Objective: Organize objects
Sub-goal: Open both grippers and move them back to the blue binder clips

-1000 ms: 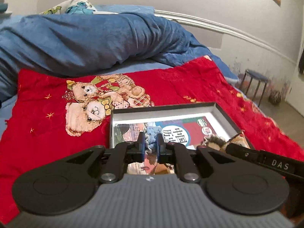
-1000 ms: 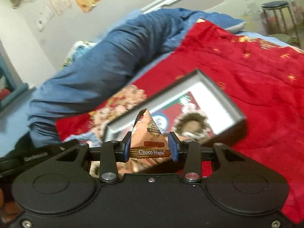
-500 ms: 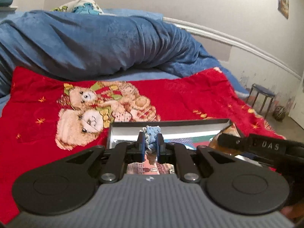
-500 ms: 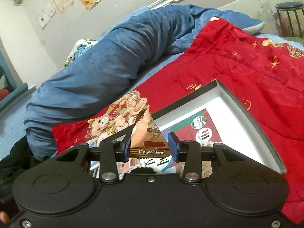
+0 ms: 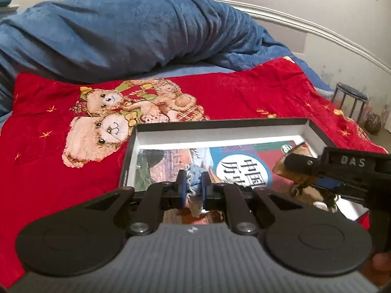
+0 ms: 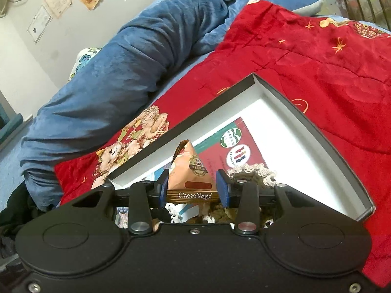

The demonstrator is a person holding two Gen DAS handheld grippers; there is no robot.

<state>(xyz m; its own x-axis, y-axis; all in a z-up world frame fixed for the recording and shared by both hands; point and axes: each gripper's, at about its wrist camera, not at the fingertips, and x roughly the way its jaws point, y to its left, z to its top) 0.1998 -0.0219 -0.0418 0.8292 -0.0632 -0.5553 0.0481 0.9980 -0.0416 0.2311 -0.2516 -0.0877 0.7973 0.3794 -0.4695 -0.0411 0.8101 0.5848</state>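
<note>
A shallow dark box (image 5: 220, 122) with white inner walls lies on the red blanket; a printed booklet (image 5: 234, 163) covers its floor. My left gripper (image 5: 194, 186) is shut on a small blue-and-white cloth piece (image 5: 194, 174), held over the box's near left part. My right gripper (image 6: 194, 187) is shut on a triangular orange Choco Magic snack packet (image 6: 189, 177), held above the box (image 6: 315, 127). A cream crocheted piece (image 6: 254, 172) lies in the box under it. In the left wrist view the right gripper's finger (image 5: 342, 168) and the packet (image 5: 293, 156) reach in from the right.
The red blanket (image 5: 244, 92) with teddy bears (image 5: 110, 122) covers the bed. A rolled blue duvet (image 5: 122, 36) lies behind it, along the wall. A dark stool (image 5: 352, 97) and a ball (image 5: 373, 124) stand on the floor at the right. Papers (image 6: 51, 9) hang on the wall.
Both grippers have come down and closer over the box, each keeping its grip. The box now fills more of both views, and the right gripper has moved in over the box's right side.
</note>
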